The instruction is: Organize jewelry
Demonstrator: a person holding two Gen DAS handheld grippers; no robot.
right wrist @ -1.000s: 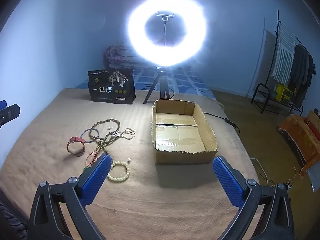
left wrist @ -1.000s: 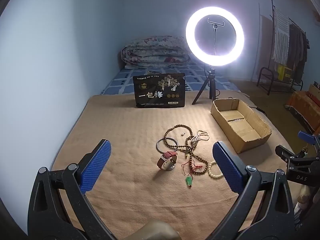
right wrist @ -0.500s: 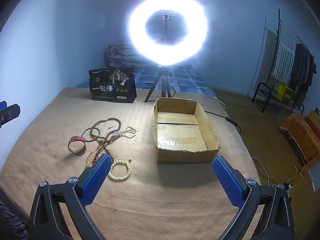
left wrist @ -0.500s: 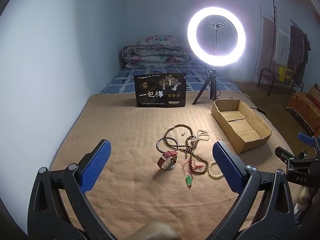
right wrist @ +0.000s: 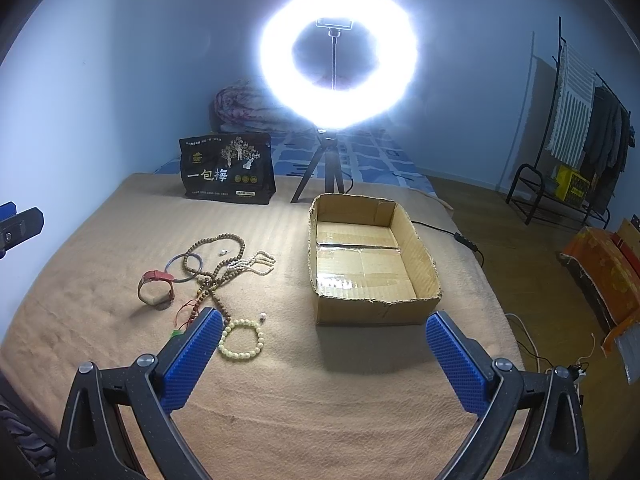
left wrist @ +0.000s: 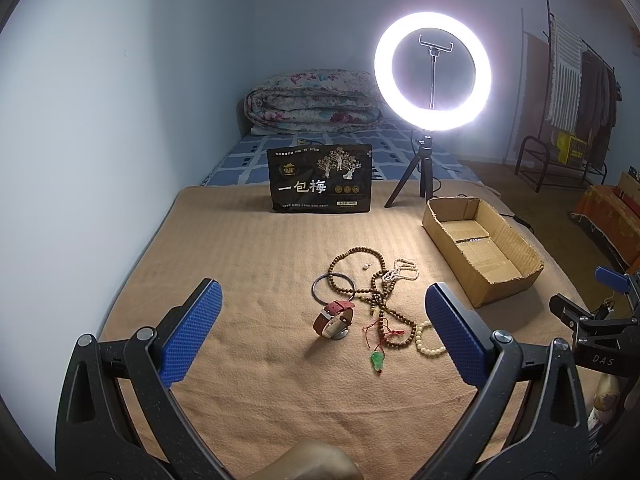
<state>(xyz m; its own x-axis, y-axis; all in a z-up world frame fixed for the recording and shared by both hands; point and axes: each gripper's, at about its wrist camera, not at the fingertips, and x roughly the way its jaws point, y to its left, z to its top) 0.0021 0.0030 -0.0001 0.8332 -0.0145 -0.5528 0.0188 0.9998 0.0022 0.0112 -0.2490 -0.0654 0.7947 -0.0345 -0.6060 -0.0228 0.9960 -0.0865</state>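
A: State the condition of the tongs.

B: The left tongs point(left wrist: 320, 334) stand wide apart and hold nothing; they hang above the tan blanket point(left wrist: 248, 248) of the bed. The right tongs point(right wrist: 324, 354) are likewise spread and empty, poised just short of the cardboard box point(right wrist: 416, 248).

A: Locate the jewelry, nearest item first.

B: In the left wrist view the green pendant point(left wrist: 376, 361) on its red cord lies closest. Beside it sits the pale bead bracelet point(right wrist: 241, 339), partly hidden behind the right-hand pad in that view. The red-strap watch point(left wrist: 334, 318) stands on edge just beyond. Next comes the brown bead strand point(left wrist: 380, 288), looped and crossing over the dark bangle point(left wrist: 333, 287) and the white bead strand point(left wrist: 402, 270). The box lies to the right of the heap, apart from it and with nothing inside. Farthest are the black pouch point(left wrist: 320, 184) and the ring light point(left wrist: 433, 71).

A: Describe handling.

B: All items are judged light. The strands are limp and will probably drape and tangle; lifting one is likely to drag its neighbours. The recommended hold is across a single run of beads at the edge of the heap. The watch is stiffer; pinch the strap, not the case. The bangle is rigid and thin, so it may slip; close across its rim.
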